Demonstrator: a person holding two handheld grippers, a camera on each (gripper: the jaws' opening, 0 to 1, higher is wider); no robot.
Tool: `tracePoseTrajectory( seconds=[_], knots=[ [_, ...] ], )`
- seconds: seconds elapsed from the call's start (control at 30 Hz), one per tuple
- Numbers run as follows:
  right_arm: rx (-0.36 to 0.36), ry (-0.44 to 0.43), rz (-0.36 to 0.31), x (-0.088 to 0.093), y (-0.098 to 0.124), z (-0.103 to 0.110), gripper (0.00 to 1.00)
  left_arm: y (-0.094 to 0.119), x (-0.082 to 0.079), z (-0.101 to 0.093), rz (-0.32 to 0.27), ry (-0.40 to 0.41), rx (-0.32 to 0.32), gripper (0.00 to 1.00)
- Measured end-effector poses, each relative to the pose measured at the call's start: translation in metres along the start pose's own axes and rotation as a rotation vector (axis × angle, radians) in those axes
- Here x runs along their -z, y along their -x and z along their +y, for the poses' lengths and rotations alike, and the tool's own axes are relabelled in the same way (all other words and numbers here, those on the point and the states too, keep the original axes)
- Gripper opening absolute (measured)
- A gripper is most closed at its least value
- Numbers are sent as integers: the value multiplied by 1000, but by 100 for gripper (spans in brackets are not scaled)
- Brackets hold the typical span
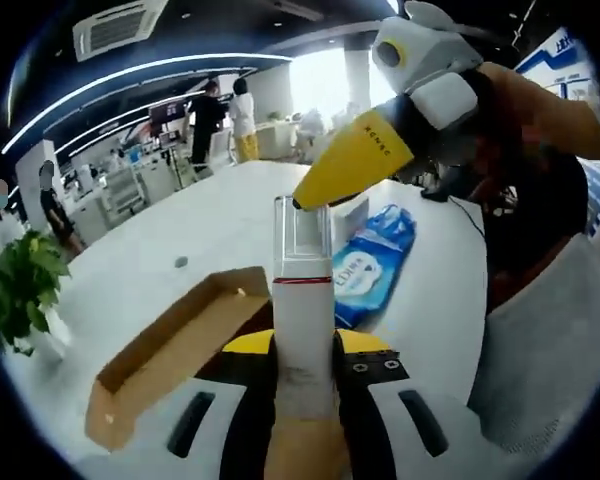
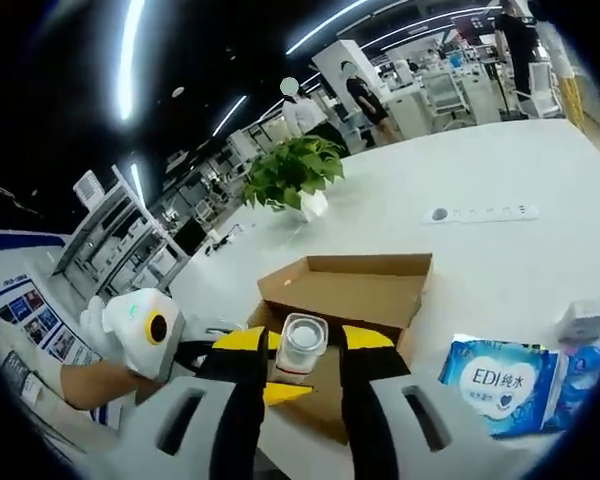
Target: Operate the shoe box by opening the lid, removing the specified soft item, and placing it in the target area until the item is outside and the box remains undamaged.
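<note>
Desk [image 1: 180,230]: a big white desk is carrying all the things.
Shoe box [image 2: 355,290]: the brown cardboard box is lying open on the desk. In the left gripper view it is sitting to the left of the bottle.
Wet wipes pack [image 2: 500,385]: a blue and white soft pack is lying on the desk just beside the box, outside it.
Bottle [image 1: 302,300]: a tall white bottle with a clear cap is standing up between the jaws of the left tool.
Left tool [image 1: 305,375]: its yellow and black jaws are closing on the bottle, one on each side.
Right tool [image 2: 302,375]: its jaws are standing apart on either side of the bottle's cap. I cannot tell if they are touching it.
Potted plant [image 2: 295,175]: a green leafy plant is sitting far back on the desk.
Power strip [image 2: 480,213]: a white strip is lying on the desk, well apart from the box.
</note>
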State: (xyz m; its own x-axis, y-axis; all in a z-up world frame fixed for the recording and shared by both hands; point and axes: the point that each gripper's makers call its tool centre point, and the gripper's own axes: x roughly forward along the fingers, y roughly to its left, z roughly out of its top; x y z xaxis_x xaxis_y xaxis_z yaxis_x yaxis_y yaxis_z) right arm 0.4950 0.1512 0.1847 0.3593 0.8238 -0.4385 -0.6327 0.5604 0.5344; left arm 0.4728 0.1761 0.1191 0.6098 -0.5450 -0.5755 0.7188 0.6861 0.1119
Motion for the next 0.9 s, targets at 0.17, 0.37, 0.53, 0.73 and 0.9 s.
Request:
tracePoseTrajectory(
  seconds=[0.17,0.37,0.53,0.73,0.9],
  knots=[
    [-35,2,69,7,4,4,28,1,5,-5,17,-93,20,21],
    [-63,-24,135,15,6,8,29,3,6,-10,14,-207,38,21],
    [-79,-34,190,24,6,11,29,4,6,-10,18,-253,31,21],
    [-72,-40,234,32,4,10,26,3,5,-13,20,-379,31,21],
    [-80,-65,266,39,3,10,24,2,2,-14,11,-397,25,21]
  ],
)
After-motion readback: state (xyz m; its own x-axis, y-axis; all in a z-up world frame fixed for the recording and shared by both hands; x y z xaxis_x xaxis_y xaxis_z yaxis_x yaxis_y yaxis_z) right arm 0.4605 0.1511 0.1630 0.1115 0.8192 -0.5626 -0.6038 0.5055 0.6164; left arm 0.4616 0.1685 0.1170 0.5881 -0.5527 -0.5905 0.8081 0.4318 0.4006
